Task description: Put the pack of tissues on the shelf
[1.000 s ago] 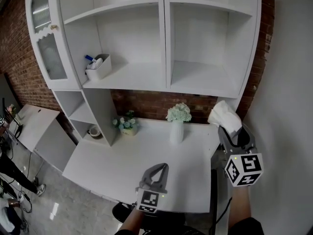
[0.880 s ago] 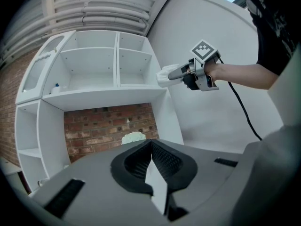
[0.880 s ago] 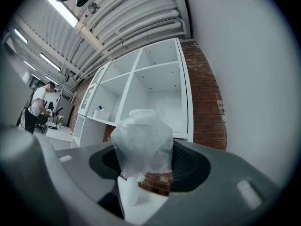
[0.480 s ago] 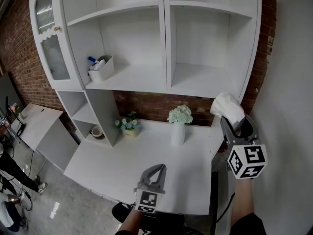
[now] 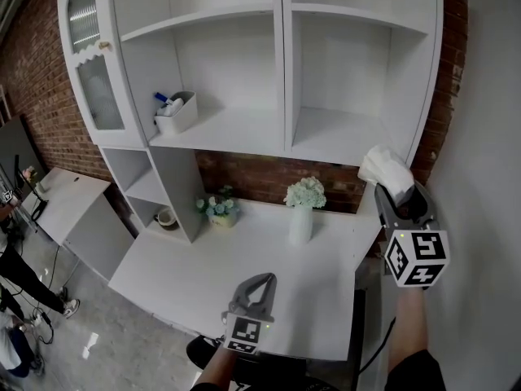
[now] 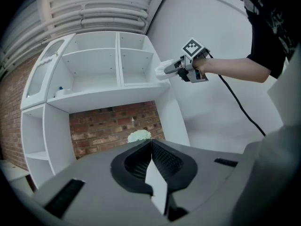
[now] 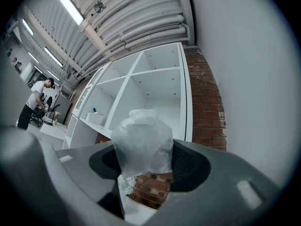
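Observation:
My right gripper [image 5: 400, 199] is shut on the pack of tissues [image 5: 386, 169], a white soft plastic pack that sticks up out of the jaws [image 7: 141, 142]. It hangs at the right of the head view, in front of the outer right wall of the white shelf unit [image 5: 285, 72], about level with the lower right shelf board [image 5: 342, 137]. The left gripper view shows the same pack [image 6: 163, 69] beside the unit's right side. My left gripper [image 5: 259, 285] is low over the white desk [image 5: 203, 275], shut with nothing in it; its pads [image 6: 150, 157] meet.
A white bin with bottles [image 5: 177, 111] sits on the lower left shelf. On the desk stand a white vase of flowers [image 5: 302, 210], a small flower pot [image 5: 216, 210] and a bowl [image 5: 167, 217] in a cubby. A person [image 7: 34, 102] stands far left.
My right gripper has risen with the tissue pack, now higher beside the shelf unit's right edge. The left gripper has stayed where it was.

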Motion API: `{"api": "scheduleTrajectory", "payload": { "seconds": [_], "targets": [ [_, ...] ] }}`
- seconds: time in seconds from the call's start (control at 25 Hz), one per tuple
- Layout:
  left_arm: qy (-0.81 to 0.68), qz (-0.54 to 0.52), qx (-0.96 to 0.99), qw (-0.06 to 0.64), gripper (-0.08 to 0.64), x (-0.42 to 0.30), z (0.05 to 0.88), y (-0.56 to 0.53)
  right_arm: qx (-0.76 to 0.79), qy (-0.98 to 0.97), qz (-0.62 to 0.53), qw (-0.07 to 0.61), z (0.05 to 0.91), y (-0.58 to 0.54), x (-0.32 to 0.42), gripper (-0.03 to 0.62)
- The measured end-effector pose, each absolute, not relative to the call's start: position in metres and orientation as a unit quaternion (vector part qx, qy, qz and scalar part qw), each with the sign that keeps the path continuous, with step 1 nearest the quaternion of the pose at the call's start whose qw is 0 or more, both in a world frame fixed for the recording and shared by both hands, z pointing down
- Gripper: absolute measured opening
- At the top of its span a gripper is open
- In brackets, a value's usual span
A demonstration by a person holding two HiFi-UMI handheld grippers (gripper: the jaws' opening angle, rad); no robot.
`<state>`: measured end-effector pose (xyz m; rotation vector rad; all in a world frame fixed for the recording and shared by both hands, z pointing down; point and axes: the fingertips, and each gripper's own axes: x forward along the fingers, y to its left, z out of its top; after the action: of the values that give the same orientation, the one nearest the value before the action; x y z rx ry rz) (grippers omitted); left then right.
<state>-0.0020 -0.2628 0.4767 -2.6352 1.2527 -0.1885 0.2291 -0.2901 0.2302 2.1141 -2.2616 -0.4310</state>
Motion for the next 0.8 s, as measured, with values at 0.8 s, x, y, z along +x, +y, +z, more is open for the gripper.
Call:
{"api": "scheduleTrajectory", "payload": {
  "seconds": [0.8],
  "targets": [
    [0.447, -0.067, -0.886, 0.103, 0.011, -0.02, 0.48, -0.268, 0.679, -0.715, -0.163, 0.02, 0.203, -0.322, 0.227, 0.253]
  ]
}}
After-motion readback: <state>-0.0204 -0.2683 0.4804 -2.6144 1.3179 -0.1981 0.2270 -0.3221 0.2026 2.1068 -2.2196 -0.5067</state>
